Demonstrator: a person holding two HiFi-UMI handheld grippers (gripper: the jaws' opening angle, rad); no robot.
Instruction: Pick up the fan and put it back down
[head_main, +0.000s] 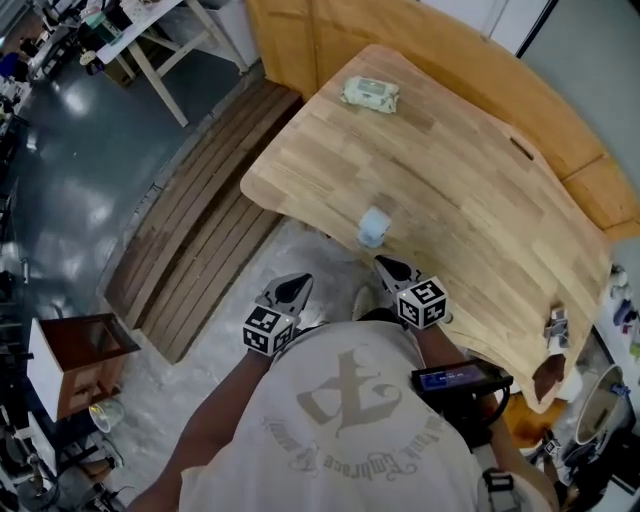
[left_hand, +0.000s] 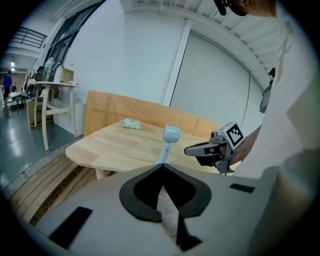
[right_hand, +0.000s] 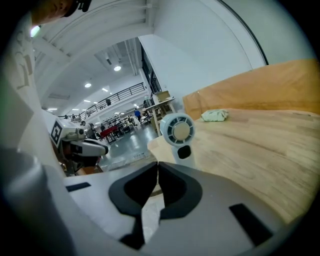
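A small white hand-held fan (head_main: 372, 228) stands upright near the front edge of the light wooden table (head_main: 460, 190). In the left gripper view the fan (left_hand: 168, 140) rises just beyond the jaws; in the right gripper view the fan (right_hand: 179, 132) faces the camera close ahead. My left gripper (head_main: 290, 292) hangs below the table's edge, left of the fan, jaws shut and empty. To the fan's near right, my right gripper (head_main: 392, 270) is also shut with nothing in it. Each gripper shows in the other's view: the right gripper (left_hand: 212, 148), the left gripper (right_hand: 80, 145).
A pale green pack of wipes (head_main: 370, 93) lies at the table's far side. A wooden wall panel (head_main: 560, 120) runs behind the table. A slatted wooden platform (head_main: 200, 220) lies on the floor at left, with a brown box (head_main: 85, 345) nearer. Small items (head_main: 556, 325) sit at the table's right edge.
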